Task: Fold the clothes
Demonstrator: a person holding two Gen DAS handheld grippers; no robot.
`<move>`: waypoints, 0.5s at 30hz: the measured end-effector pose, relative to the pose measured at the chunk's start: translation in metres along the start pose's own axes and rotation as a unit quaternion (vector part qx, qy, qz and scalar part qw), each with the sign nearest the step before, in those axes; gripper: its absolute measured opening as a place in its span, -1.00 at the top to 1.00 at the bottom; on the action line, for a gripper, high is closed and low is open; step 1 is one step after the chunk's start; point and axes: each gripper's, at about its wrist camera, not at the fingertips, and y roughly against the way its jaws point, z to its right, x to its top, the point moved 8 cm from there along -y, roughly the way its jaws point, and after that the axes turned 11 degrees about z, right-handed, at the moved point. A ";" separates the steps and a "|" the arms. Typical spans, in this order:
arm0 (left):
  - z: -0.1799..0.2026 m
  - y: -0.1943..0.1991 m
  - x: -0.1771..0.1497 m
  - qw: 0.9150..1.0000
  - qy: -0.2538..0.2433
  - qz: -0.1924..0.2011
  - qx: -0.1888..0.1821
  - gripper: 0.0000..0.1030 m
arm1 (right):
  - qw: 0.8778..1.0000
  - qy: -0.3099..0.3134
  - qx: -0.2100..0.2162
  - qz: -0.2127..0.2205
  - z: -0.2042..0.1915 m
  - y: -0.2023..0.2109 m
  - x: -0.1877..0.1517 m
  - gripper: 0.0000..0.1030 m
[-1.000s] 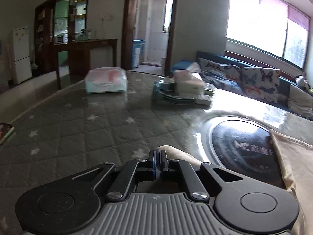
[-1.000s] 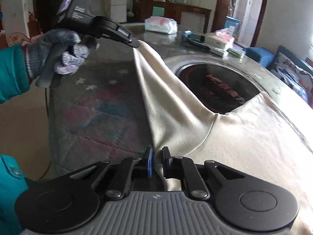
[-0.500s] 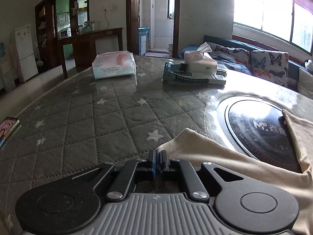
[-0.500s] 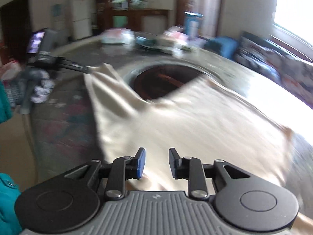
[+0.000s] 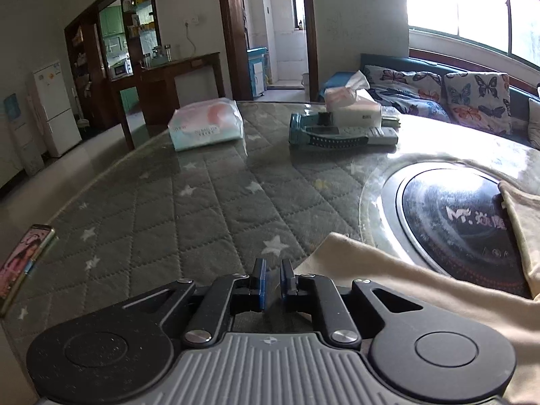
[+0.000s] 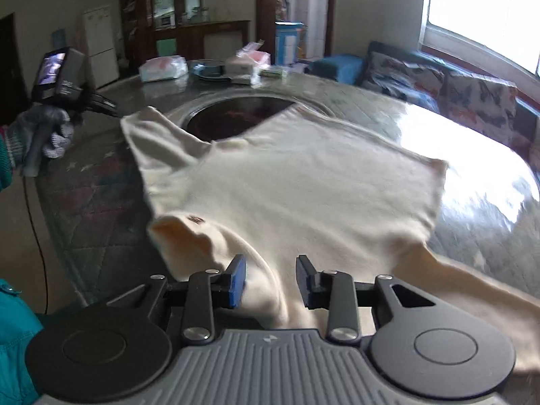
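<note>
On the table point(image 5: 202, 209), blurred cream garment point(image 6: 303, 182); right fingers point(image 6: 236, 280) wide, left fingers point(image 5: 260, 280) narrow.

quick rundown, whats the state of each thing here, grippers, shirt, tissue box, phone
left gripper: open a little, gripping nothing
right gripper: open wide over the shirt
cream shirt: spread flat on the table, unfolded
tissue box: open, a tissue sticking up
phone: screen lit, at the table edge

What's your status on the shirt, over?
Left claw open, beside sleeve tip. Right claw open over cream shirt, spread flat on table, unfolded. Sleeve overlaps dark cooktop disc; nothing blocking.
</note>
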 end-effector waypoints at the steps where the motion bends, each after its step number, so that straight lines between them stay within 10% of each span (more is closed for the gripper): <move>1: 0.003 0.004 0.003 1.000 0.000 0.002 -0.003 0.80 | 1.000 -0.007 0.006 -0.008 0.000 -0.001 -0.005 0.37; 9: 0.082 0.053 0.017 0.991 -0.046 0.034 -0.119 0.79 | 0.999 -0.035 0.011 0.022 0.018 0.016 -0.002 0.37; 15: 0.180 0.083 0.000 0.962 -0.080 0.016 -0.262 0.78 | 0.995 -0.086 -0.042 0.040 0.064 0.003 0.013 0.36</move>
